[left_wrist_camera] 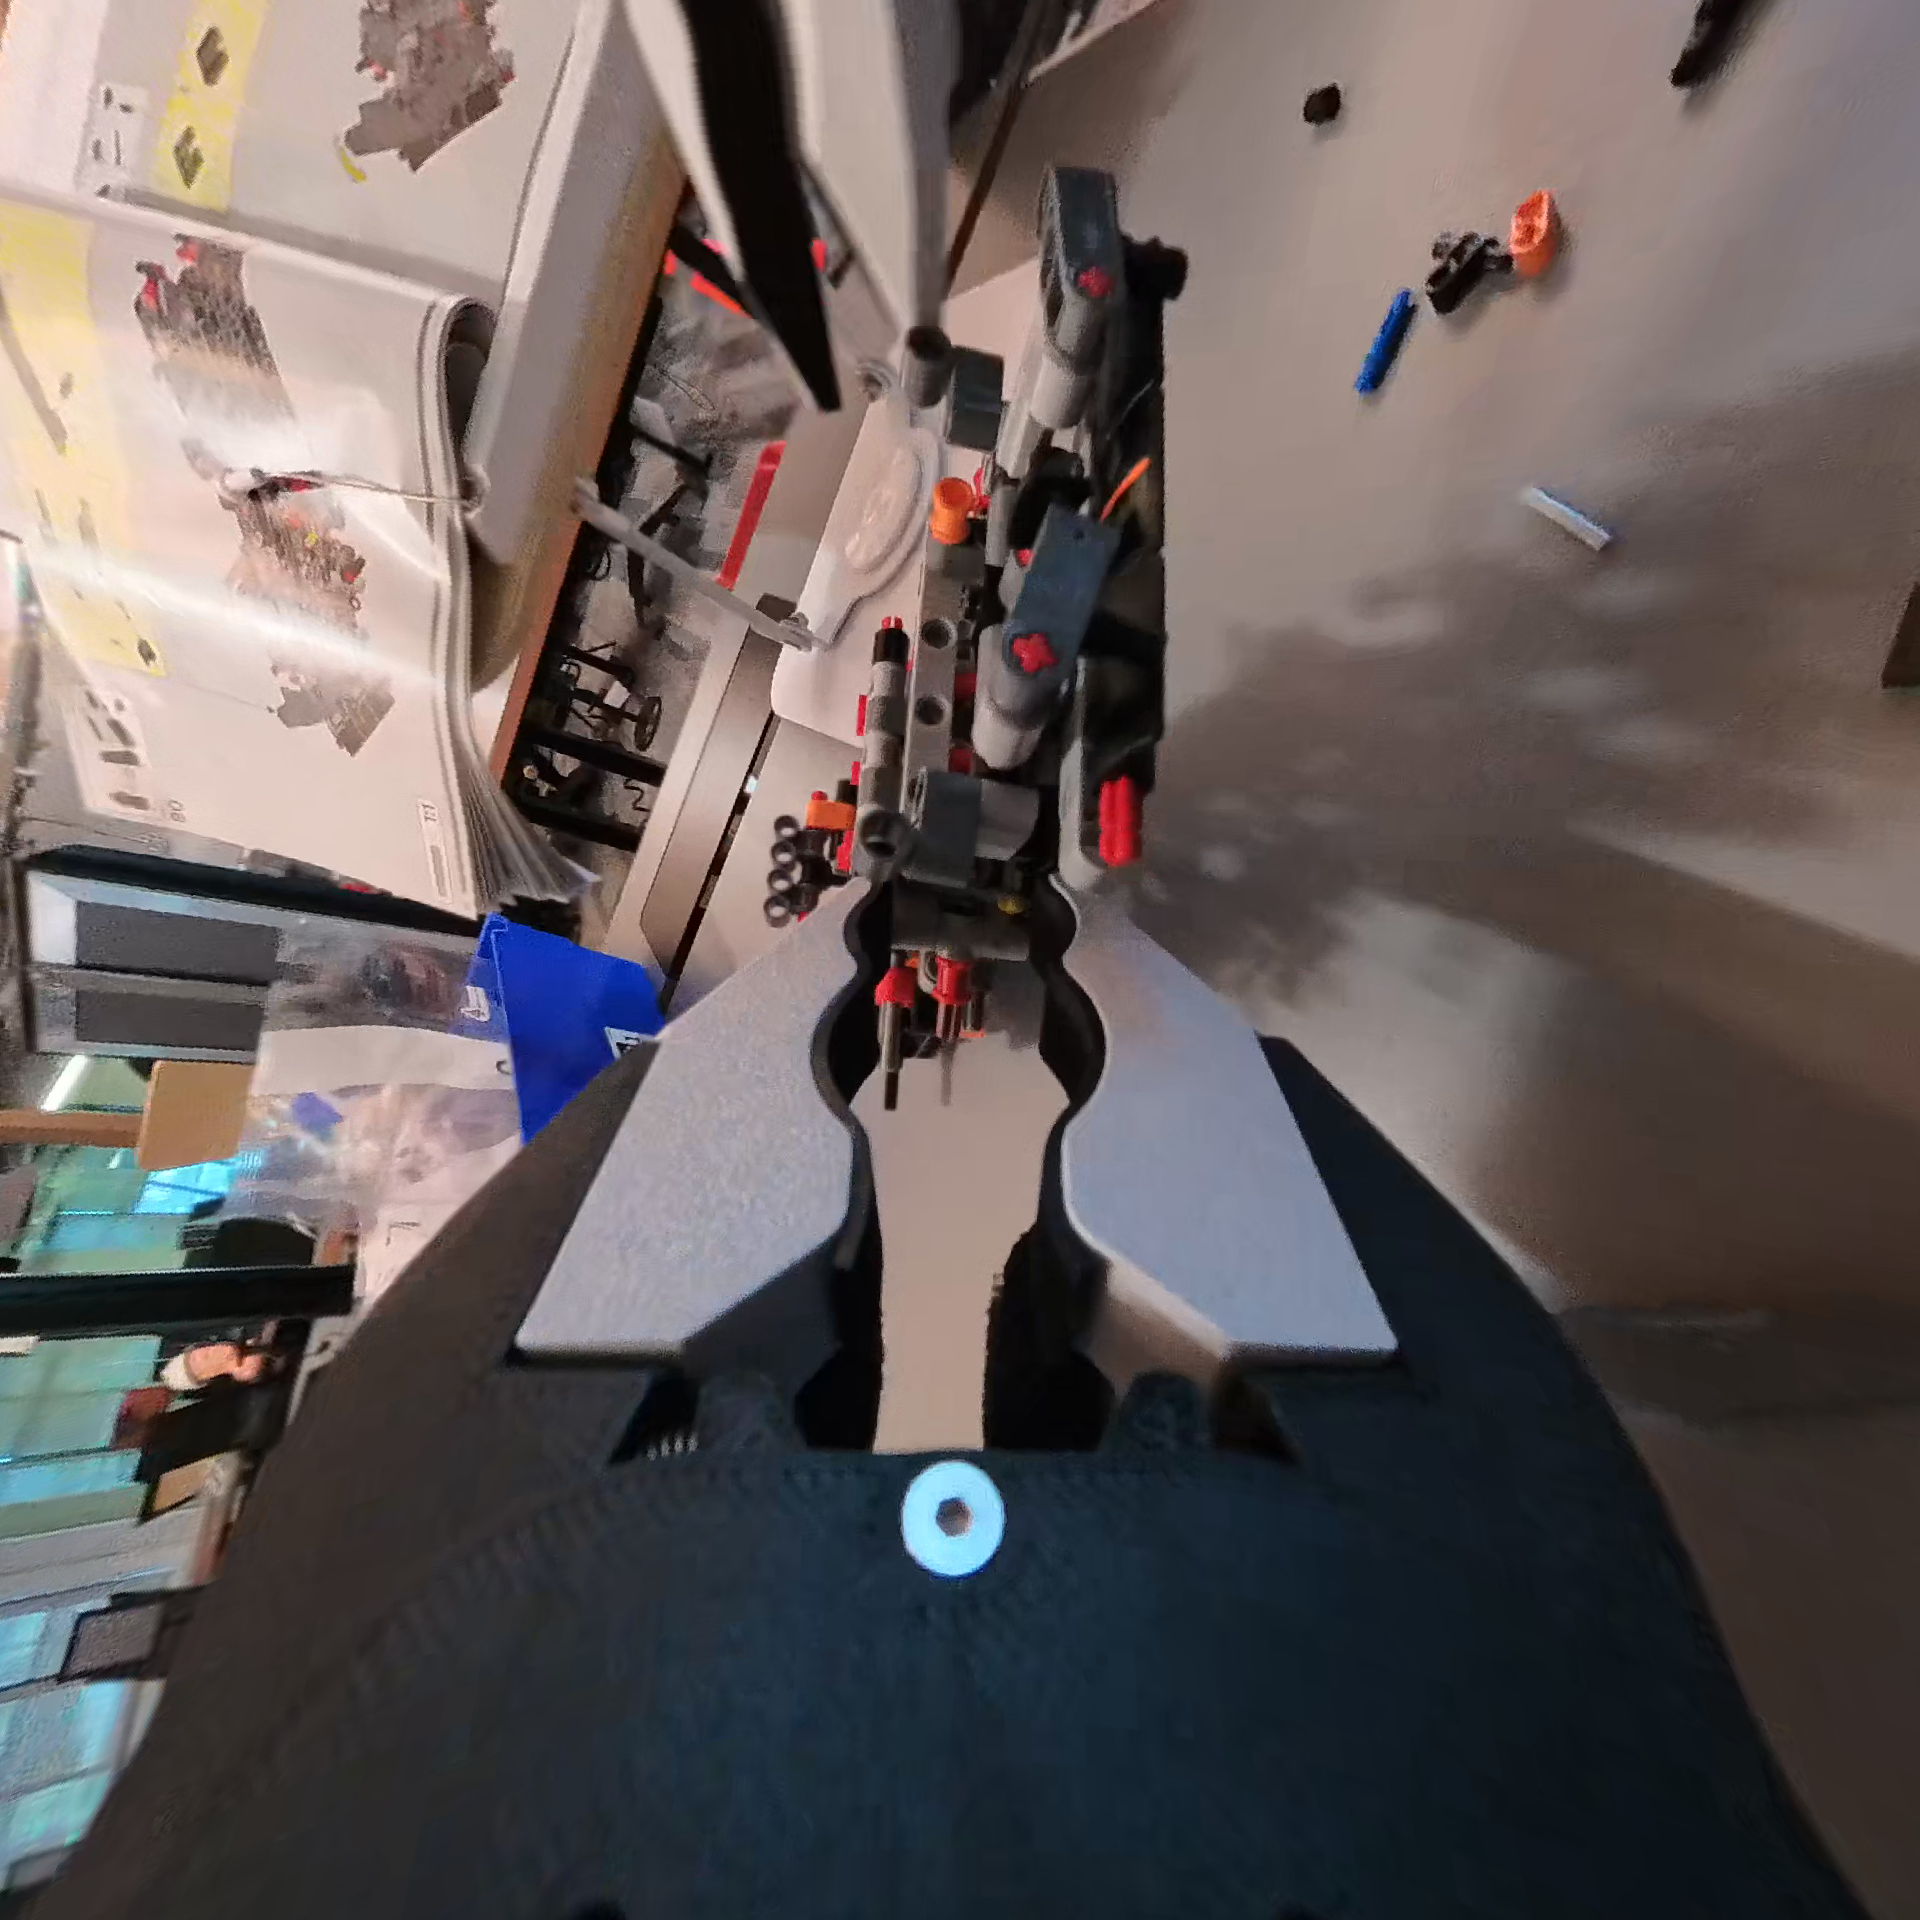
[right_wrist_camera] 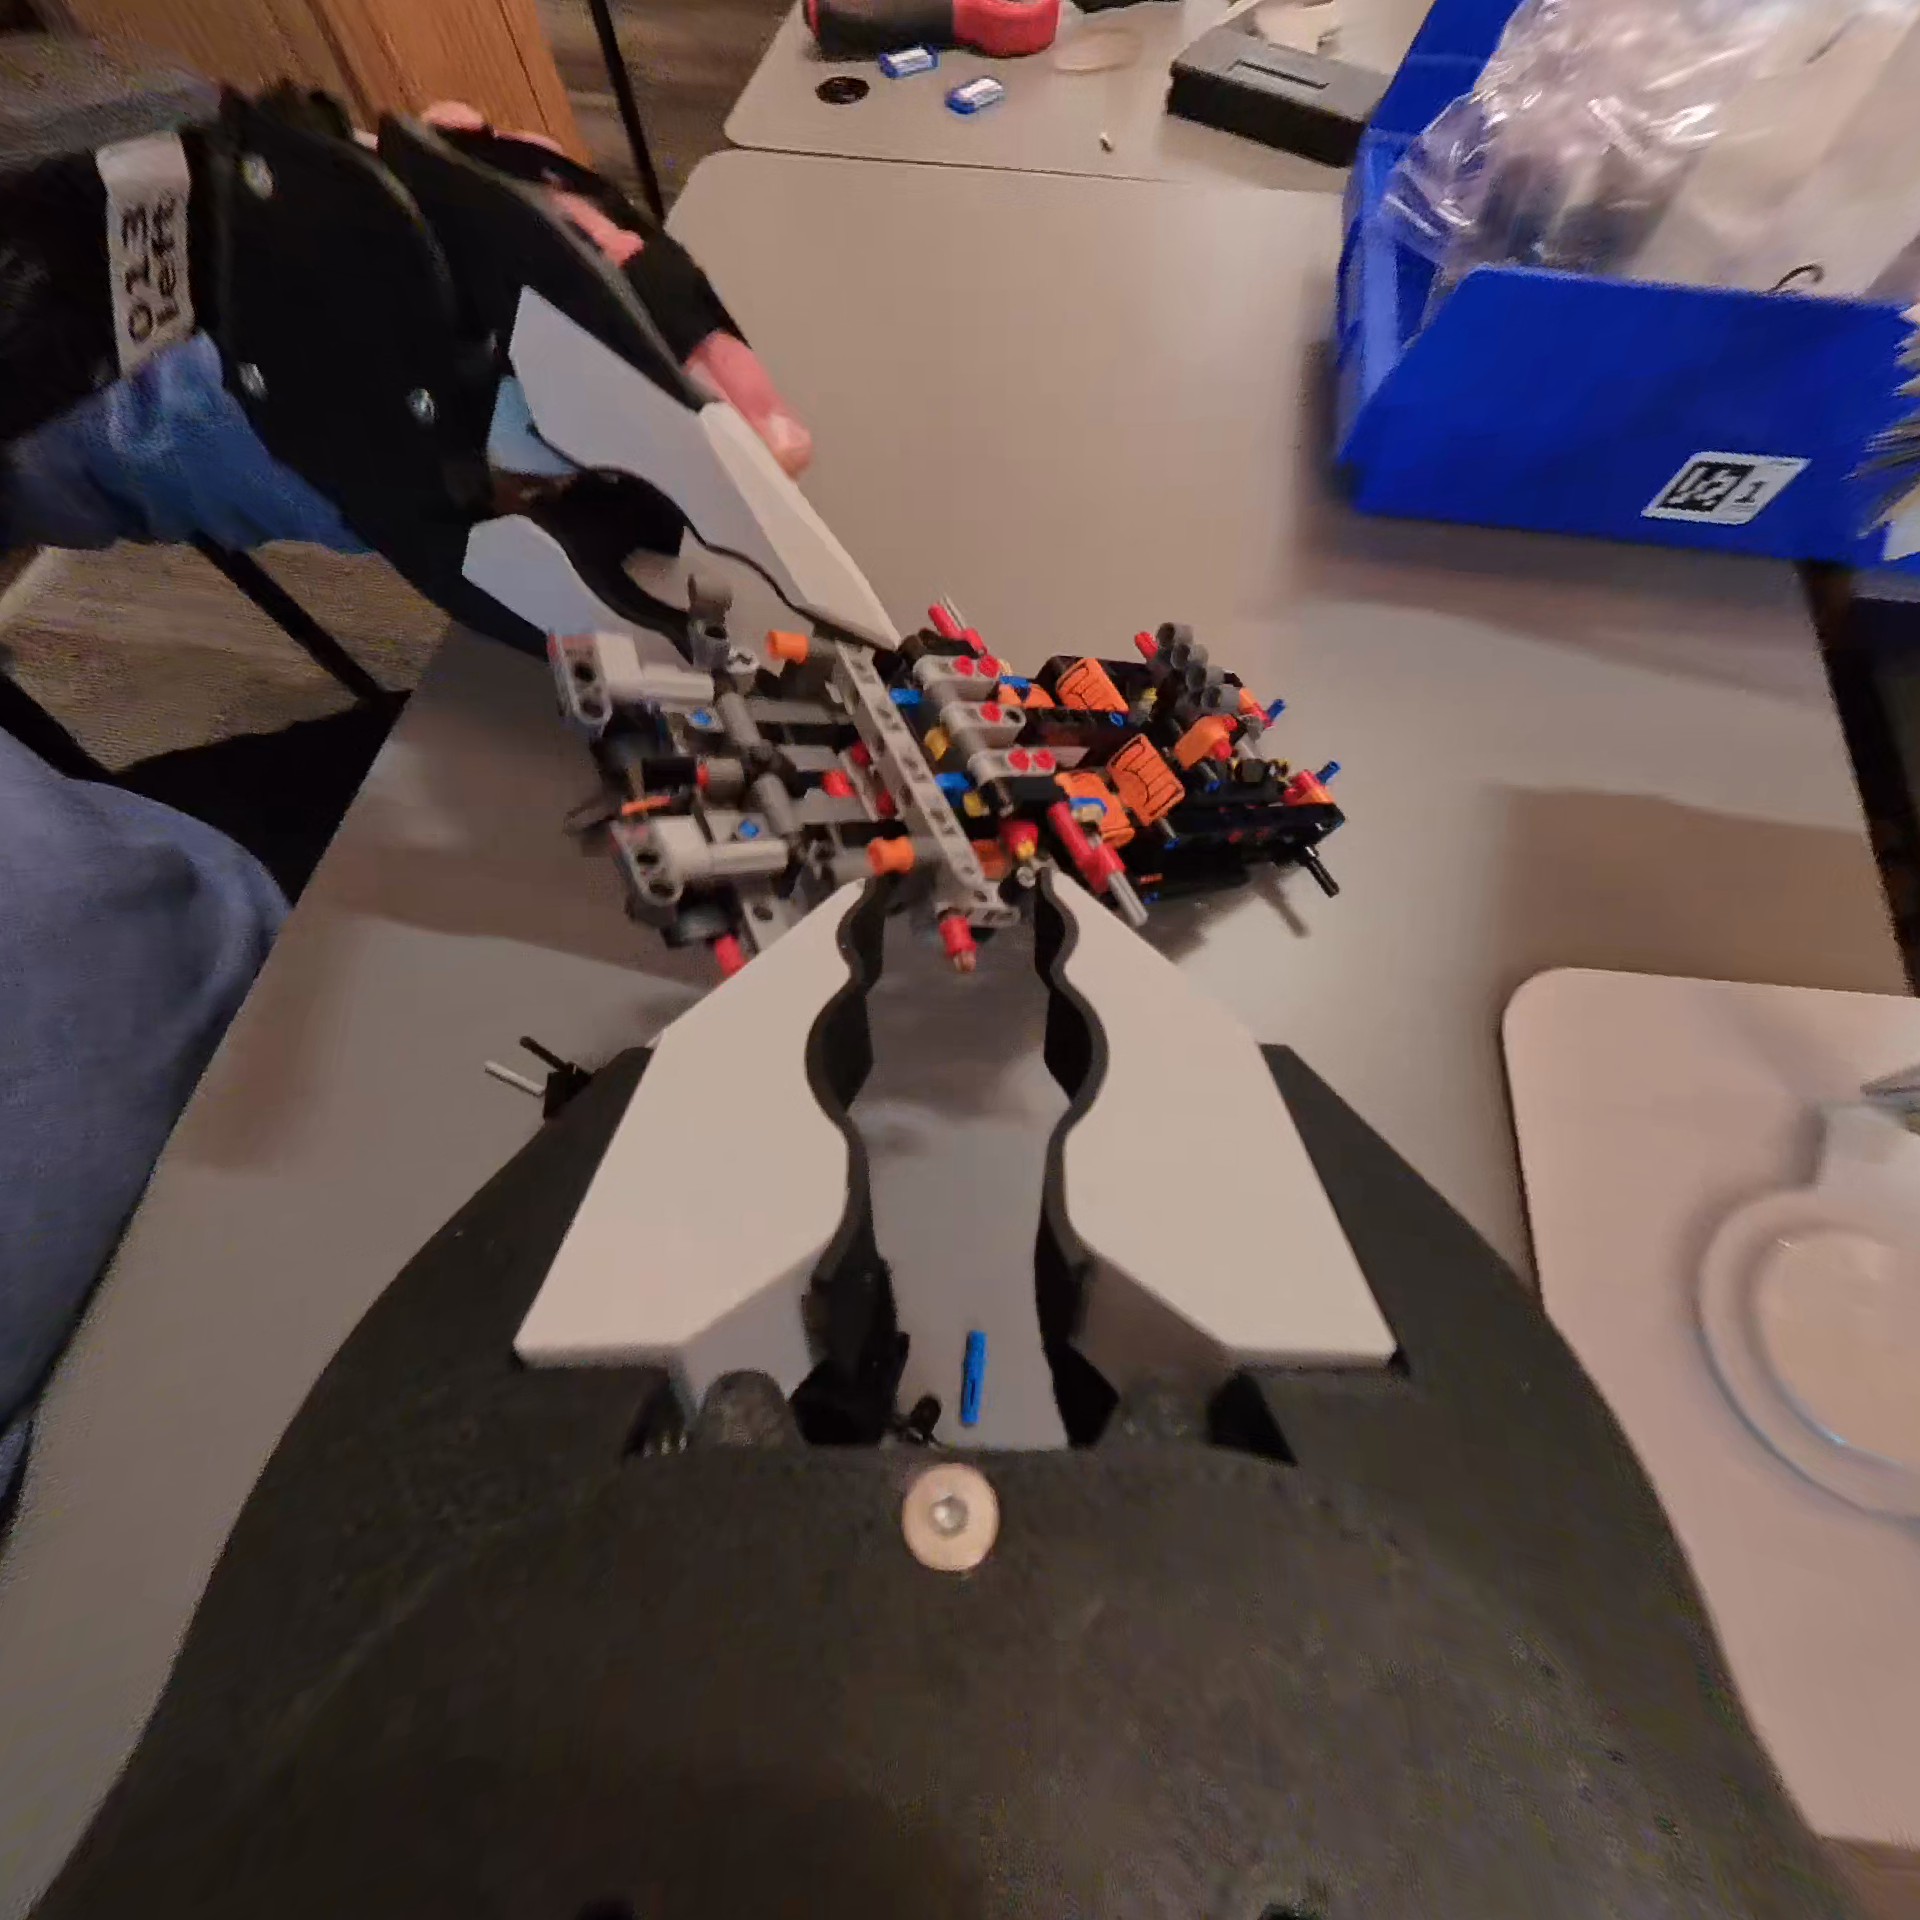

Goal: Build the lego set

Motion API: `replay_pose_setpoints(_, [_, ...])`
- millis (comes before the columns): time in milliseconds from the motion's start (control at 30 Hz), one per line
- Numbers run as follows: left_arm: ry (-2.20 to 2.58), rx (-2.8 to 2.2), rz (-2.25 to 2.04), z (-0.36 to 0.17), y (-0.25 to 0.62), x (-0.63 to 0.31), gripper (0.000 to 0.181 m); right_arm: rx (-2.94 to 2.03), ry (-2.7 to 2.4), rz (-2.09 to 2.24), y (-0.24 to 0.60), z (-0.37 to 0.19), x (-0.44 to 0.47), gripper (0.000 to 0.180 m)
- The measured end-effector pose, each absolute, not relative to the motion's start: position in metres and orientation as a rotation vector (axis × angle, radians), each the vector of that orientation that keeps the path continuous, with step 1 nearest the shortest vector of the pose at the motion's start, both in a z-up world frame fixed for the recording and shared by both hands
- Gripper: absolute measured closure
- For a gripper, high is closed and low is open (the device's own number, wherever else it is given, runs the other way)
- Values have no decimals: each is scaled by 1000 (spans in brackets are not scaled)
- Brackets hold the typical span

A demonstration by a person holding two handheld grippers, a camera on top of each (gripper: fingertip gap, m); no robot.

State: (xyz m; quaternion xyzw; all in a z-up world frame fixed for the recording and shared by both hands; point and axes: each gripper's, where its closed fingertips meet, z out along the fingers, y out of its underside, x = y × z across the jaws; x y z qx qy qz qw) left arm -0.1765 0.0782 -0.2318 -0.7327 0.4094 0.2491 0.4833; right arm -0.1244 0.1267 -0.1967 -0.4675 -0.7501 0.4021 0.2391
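The half-built lego model (right_wrist_camera: 935, 769), grey, black and orange with red pins, is held between both grippers just above the grey table (right_wrist_camera: 1039, 416). My left gripper (left_wrist_camera: 961, 899) is shut on one end of the model (left_wrist_camera: 987, 727). In the right wrist view it comes in from the upper left (right_wrist_camera: 717, 613). My right gripper (right_wrist_camera: 956, 888) has its jaws closed around the near end of the model's long grey beam (right_wrist_camera: 914, 790), beside a red pin (right_wrist_camera: 956, 935). Its fingers (left_wrist_camera: 790, 260) show at the top of the left wrist view.
A blue bin (right_wrist_camera: 1610, 405) of plastic bags stands at the right. A white tray (right_wrist_camera: 1621, 1091) holds a glass dish. The open instruction booklet (left_wrist_camera: 260, 468) lies nearby. Loose pieces lie on the table: a blue pin (right_wrist_camera: 972, 1377), an orange piece (left_wrist_camera: 1536, 234), small pins (right_wrist_camera: 540, 1070). A person's leg (right_wrist_camera: 104, 987) is at the left. The tips of one gripper are about 9 cm away from the tips of the other. The orange piece (left_wrist_camera: 1536, 234) is about 15 cm from my right fingertips.
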Motion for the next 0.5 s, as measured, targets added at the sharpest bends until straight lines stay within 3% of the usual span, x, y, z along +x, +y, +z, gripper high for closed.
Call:
replay_pose_setpoints(233, [989,-1800,549,-225,81,-177,157,-1086,-2077,1126,107,-193,-101,145])
replay_pose_setpoints(500, [978,-1804,519,-220,81,-177,157,-949,-2173,1150,83,-183,-95,93])
